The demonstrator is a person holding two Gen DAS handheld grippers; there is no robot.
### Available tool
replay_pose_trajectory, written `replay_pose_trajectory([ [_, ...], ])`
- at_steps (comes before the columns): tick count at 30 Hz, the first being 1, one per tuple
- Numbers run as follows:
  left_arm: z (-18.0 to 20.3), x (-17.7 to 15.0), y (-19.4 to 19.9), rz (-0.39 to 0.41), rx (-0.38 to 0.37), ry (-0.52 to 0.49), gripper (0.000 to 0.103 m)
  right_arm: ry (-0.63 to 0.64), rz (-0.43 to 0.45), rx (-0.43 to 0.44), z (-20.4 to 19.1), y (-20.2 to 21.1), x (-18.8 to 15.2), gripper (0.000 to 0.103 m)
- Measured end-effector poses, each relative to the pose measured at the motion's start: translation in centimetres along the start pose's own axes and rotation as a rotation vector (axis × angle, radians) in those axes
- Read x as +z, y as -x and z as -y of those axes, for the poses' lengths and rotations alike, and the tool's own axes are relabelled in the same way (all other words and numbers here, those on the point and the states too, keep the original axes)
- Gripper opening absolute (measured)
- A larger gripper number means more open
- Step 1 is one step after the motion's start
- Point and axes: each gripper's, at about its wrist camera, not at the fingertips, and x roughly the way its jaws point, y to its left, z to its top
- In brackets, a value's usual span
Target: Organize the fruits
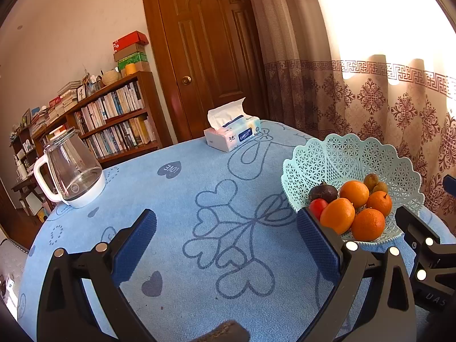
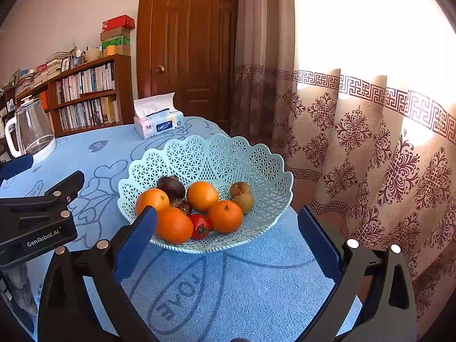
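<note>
Left gripper (image 1: 226, 238) open over blue tablecloth (image 1: 176, 199); fruit basket (image 1: 336, 156) right, kettle (image 1: 71, 168) left.

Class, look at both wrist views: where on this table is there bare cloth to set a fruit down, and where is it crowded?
Bare cloth lies between the kettle, the tissue box and the basket, under the open left claw. A smaller patch lies in front of the basket, under the open right claw. The basket itself is crowded with oranges, kiwis and other fruit.

Black claws (image 1: 226, 229) — blue pads (image 2: 135, 243)
</note>
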Motion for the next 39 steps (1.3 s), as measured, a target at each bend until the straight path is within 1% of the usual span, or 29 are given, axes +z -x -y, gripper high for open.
replay_pose_trajectory([
  [27, 0.4, -0.2, 0.0, 0.01, -0.008, -0.02, 0.098, 0.0, 0.0, 0.0, 0.0, 0.0, 0.0, 0.1],
  [31, 0.3, -0.2, 0.1, 0.001, -0.012, -0.02, 0.098, 0.0, 0.0, 0.0, 0.0, 0.0, 0.0, 0.1],
  [35, -0.3, -0.7, 0.0, -0.042, -0.011, -0.003, 0.098, 0.001, -0.003, 0.001, -0.1, 0.0, -0.1, 0.1],
  [37, -1.3, -1.2, -0.1, -0.081, 0.0, 0.019, 0.098, 0.005, -0.005, 0.009, -0.1, 0.0, -0.1, 0.1],
  [39, -2.6, -2.0, -0.4, -0.138, 0.025, 0.049, 0.098, 0.019, -0.005, 0.022, -0.3, 0.0, -0.1, 0.1],
])
